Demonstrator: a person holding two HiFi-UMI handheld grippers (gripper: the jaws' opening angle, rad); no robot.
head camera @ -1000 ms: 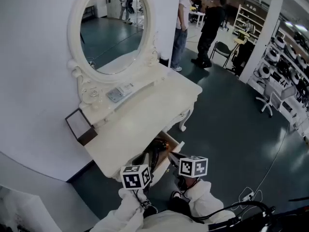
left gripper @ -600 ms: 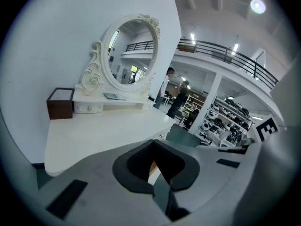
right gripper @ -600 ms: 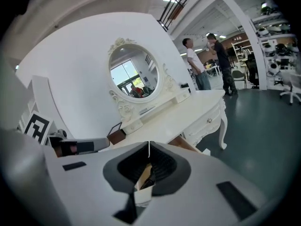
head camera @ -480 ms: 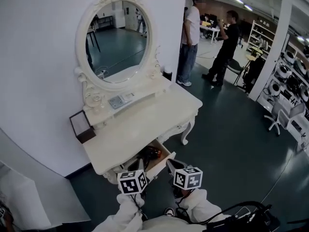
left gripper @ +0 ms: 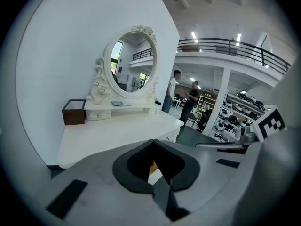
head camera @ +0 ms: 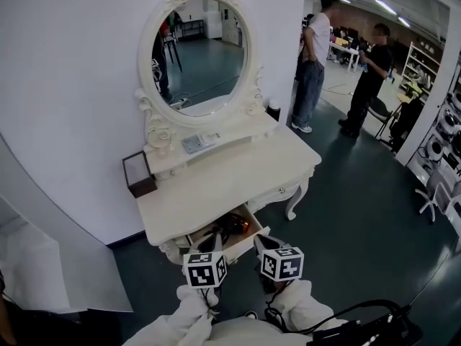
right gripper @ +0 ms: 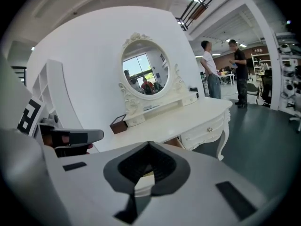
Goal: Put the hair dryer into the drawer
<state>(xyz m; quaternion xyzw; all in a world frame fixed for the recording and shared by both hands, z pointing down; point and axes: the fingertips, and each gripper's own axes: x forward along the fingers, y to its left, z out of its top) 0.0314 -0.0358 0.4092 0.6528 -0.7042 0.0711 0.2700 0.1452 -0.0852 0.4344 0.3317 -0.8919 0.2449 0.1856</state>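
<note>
Head view: dark, orange-tinted hair dryer (head camera: 229,227) in open drawer (head camera: 252,238); left gripper (head camera: 210,244), right gripper (head camera: 262,245) fingers together

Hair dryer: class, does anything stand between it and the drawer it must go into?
Nothing visible does. The hair dryer already lies inside the open drawer, just below the top of the dressing table.

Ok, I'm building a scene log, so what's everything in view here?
white carved dressing table: one, white, against the wall.
oval mirror: one, white frame, on the table's back.
open drawer: one, white front, under the tabletop.
dark hair dryer: one, black with orange, inside the drawer.
brown box: one, brown, table's left end.
standing people: two, white and black tops, background right.
left gripper, right gripper: grey, shut, empty.
</note>
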